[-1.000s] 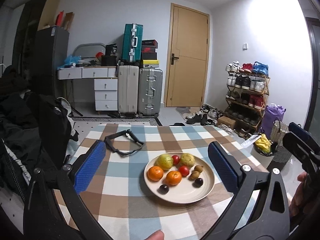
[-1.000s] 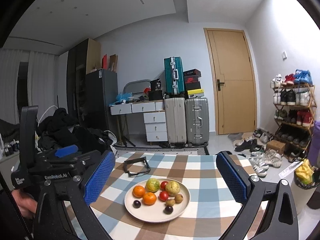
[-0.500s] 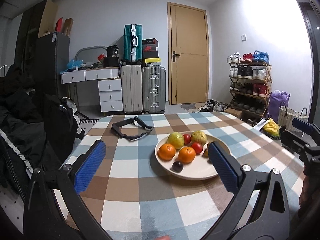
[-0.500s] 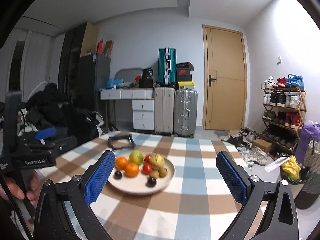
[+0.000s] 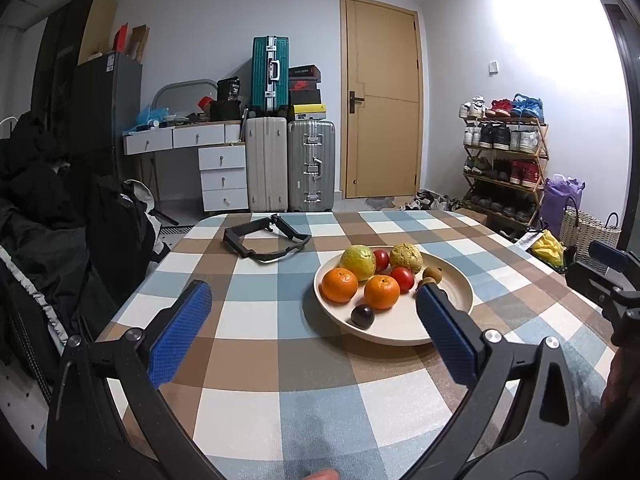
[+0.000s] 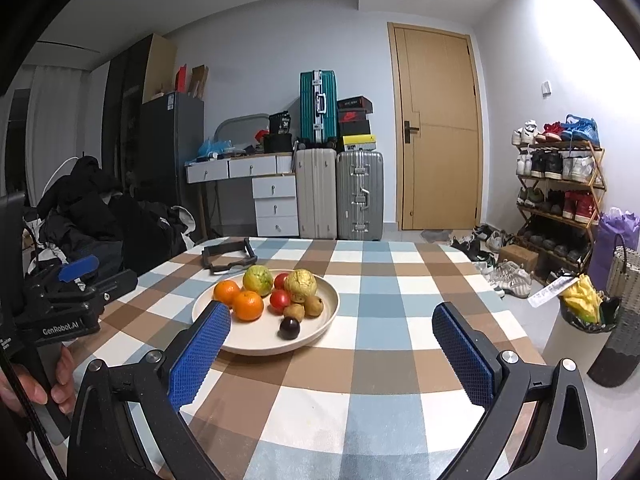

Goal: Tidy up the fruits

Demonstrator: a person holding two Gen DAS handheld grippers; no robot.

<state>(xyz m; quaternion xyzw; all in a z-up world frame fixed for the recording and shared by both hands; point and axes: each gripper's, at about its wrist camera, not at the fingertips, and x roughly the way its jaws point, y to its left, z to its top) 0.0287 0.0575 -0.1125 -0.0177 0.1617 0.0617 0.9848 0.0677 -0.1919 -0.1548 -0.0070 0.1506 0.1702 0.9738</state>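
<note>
Left wrist view: left gripper (image 5: 312,312) was wide open and empty above bare checked tablecloth (image 5: 280,360), the fruit plate (image 5: 452,280) behind its right finger; right wrist view: right gripper (image 6: 332,336) likewise spread and empty, plate (image 6: 320,320) ahead-left, clear cloth to the right edge.

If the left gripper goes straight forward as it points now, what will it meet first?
Probably the left rim of the plate, then the two oranges. The left gripper is open and empty; depth is hard to judge.
</note>
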